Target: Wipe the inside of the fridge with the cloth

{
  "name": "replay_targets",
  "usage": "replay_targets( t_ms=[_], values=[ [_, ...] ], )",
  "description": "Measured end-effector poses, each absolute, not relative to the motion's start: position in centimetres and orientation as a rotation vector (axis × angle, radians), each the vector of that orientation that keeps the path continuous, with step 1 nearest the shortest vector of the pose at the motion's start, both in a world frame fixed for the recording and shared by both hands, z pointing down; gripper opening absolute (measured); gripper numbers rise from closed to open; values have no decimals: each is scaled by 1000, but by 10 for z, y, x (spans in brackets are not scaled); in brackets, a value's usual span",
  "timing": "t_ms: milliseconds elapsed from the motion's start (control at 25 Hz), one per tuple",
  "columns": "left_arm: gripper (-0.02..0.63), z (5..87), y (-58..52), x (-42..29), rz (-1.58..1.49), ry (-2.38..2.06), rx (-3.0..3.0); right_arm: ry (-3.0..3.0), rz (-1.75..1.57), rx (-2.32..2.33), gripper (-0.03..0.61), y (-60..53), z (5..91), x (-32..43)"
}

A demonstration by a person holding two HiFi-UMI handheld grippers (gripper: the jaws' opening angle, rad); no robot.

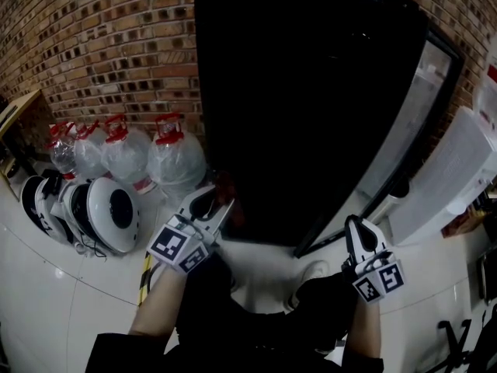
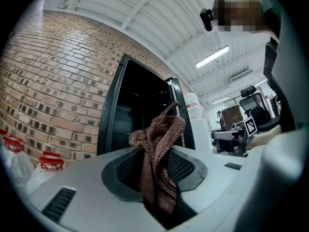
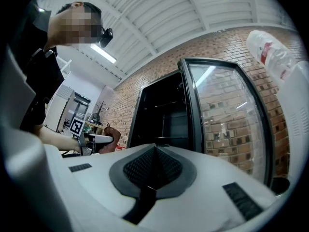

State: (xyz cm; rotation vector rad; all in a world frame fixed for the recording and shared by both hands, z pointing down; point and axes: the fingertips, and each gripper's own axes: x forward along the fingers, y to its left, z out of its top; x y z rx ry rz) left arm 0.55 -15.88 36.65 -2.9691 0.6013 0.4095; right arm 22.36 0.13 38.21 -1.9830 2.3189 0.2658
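Observation:
The tall black fridge [image 1: 311, 92] stands in front of me, its inside dark, its glass door [image 1: 423, 107] swung open to the right. My left gripper [image 1: 212, 202] is shut on a brown knitted cloth [image 2: 157, 149], which bunches up between the jaws and sticks out above them. It is low, just before the fridge's left front edge. My right gripper [image 1: 354, 228] is shut with nothing in it, close to the foot of the open door. In the right gripper view the shelves [image 3: 166, 115] and glass door [image 3: 227, 124] show, with the cloth [image 3: 112, 138] at far left.
Several big water jugs with red caps [image 1: 175, 158] stand against the brick wall left of the fridge. Round white and black devices [image 1: 109, 212] lie beside them. A white appliance [image 1: 454, 173] stands right of the door. My shoe [image 1: 309, 274] is on the white floor.

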Motion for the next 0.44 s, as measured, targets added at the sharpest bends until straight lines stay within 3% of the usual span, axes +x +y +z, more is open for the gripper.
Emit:
replay_targets(
  t_ms=[240,440],
  values=[
    [135,355,-177,2,478,623,-3003,2280,279,-1970,2,-6,370,237],
    [135,373,-163,21,305,613,-2969,2254,217,-1988,2,3,381,241]
  ],
)
